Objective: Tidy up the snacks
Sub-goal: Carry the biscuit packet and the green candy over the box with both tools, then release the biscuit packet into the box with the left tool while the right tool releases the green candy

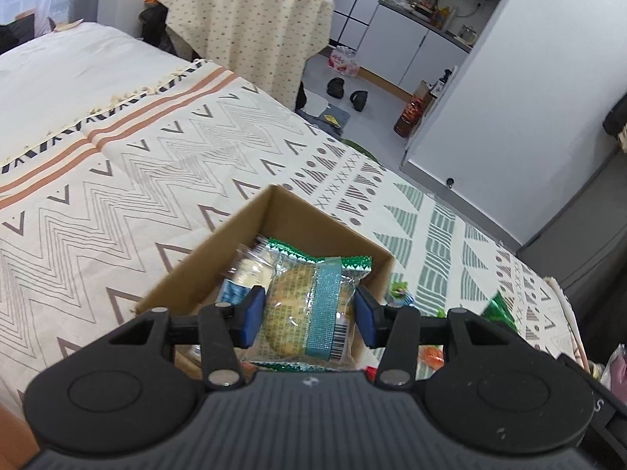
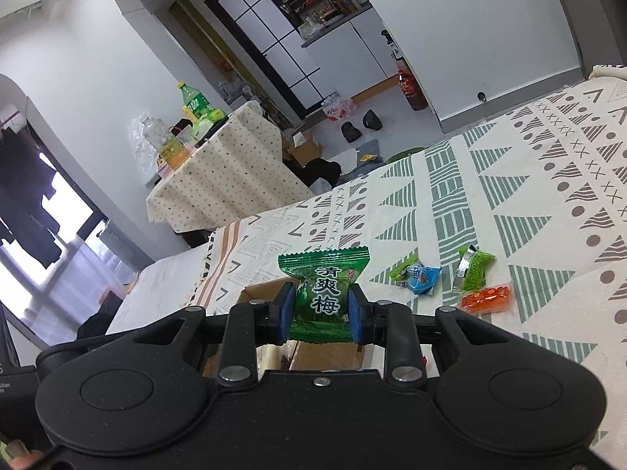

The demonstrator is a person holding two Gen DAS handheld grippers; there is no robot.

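Bed (image 1: 117,180) carried everything: patterned cream cloth with grey zigzags and green triangles, snacks and box on top of it. Open brown cardboard box (image 1: 184,274) sat on the cloth and already held a few clear and blue wrapped packets. Left hand-held gripper (image 1: 307,315) hung over the box opening, blue pads spread about the width of the clear-wrapped round pastry with a teal band and green sawtooth ends (image 1: 303,309); pads sat right against both sides of the wrapper, so it read as a light hold, though I couldn't tell how firm. Right hand-held gripper (image 2: 320,309) was closed tight on a small green plum-candy sachet with white characters (image 2: 321,293), held above the cloth with the box edge just below and behind it. Still loose on the bed, to the right: a blue-and-green wrapped candy (image 2: 419,276), a lime green and silver packet (image 2: 472,268), an orange transparent jelly pack (image 2: 488,297), all near each other, well apart from the box. Judged step: mid-collection, left side at the drop point. Next move likely called for opening the left pads so the pastry fell inside the walls, then swinging the right over the opening before release; the sachet was light, so it needed to be centred over the box or it could land on the rim.
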